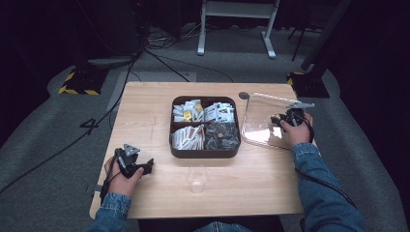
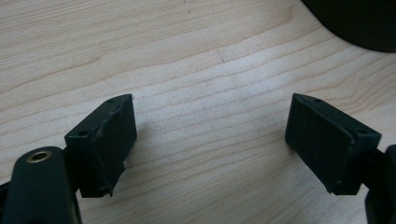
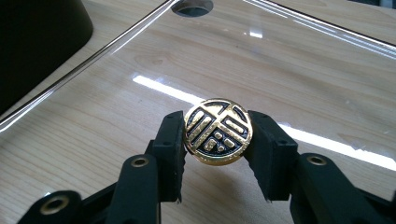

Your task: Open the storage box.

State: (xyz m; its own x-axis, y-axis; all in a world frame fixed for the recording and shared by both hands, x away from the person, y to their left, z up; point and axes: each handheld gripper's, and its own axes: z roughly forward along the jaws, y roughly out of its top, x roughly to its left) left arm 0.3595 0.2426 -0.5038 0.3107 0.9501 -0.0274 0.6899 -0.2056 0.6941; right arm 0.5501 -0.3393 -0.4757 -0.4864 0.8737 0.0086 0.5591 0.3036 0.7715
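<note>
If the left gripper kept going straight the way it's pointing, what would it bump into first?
Probably the dark brown box. The left gripper lies open on the table pointing right; its own view shows bare wood ahead, then the box's dark corner. The glass cup seems off-line, though depth is unclear.

The high view looks forward and down over the whole desk [image 1: 145, 104]. Each gripper view sits close above it; the right one shares the clear lid [image 3: 303, 60] with the high view.

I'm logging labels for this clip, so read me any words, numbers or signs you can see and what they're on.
No readable words or numbers.
Gold knob held in the right claw: a raised gold-and-black emblem, a stylised sign, not readable as text.
Packets in the dark divided box: print too small and blurred to read.
</note>
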